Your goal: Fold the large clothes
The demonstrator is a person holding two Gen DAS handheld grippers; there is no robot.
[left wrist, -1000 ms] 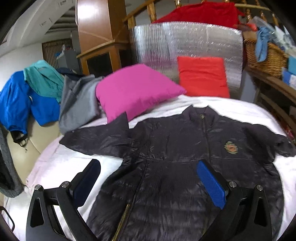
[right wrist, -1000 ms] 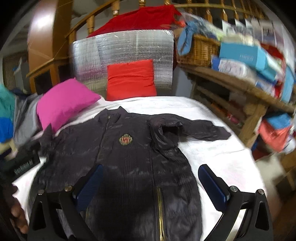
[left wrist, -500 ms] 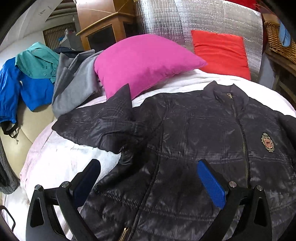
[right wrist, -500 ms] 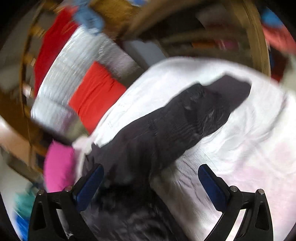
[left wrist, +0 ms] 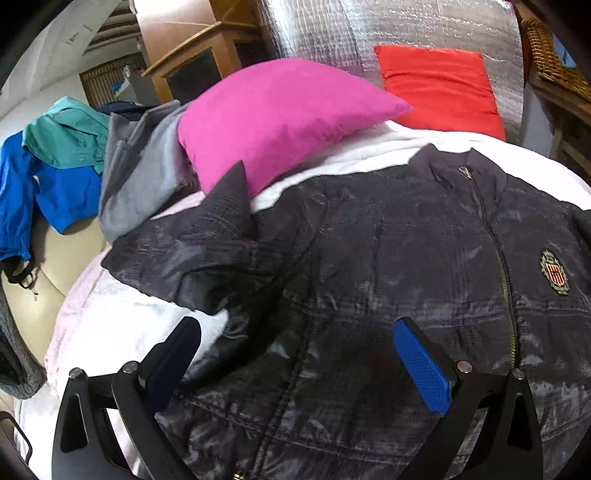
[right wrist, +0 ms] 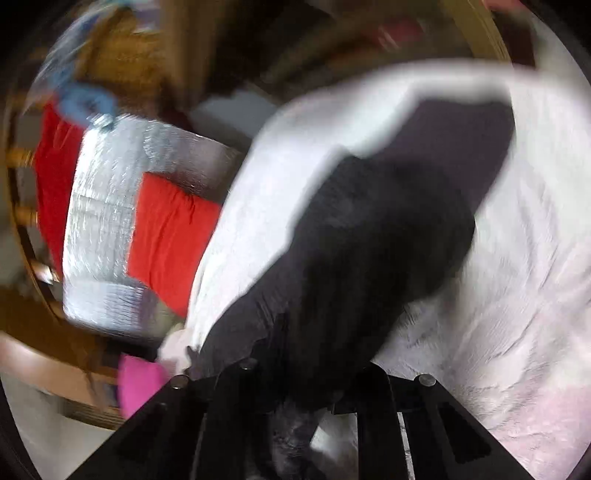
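A dark quilted jacket (left wrist: pixel 369 258) with a front zip and a chest crest lies spread face up on the white bedcover (left wrist: pixel 110 325). My left gripper (left wrist: pixel 295 332) hangs open just above the jacket's side, below the sleeve that lies out to the left; nothing is between its blue pads (left wrist: pixel 421 369). The right wrist view is blurred and rolled. There the jacket's other sleeve (right wrist: pixel 369 240) runs across the white cover (right wrist: pixel 517 277) into my right gripper (right wrist: pixel 295 398), whose jaws are shut on the dark fabric.
A pink pillow (left wrist: pixel 280 118) and a red pillow (left wrist: pixel 439 88) lean at the head of the bed against a silver foil panel (left wrist: pixel 369 33). Grey (left wrist: pixel 140 177), teal and blue clothes (left wrist: pixel 48 184) are heaped at the left. A wicker basket (left wrist: pixel 554 62) stands on wooden shelving at the right.
My right gripper swung over to the far sleeve, rolled, and shut on it. My left gripper came lower and closer over the jacket's left side, and stays open.
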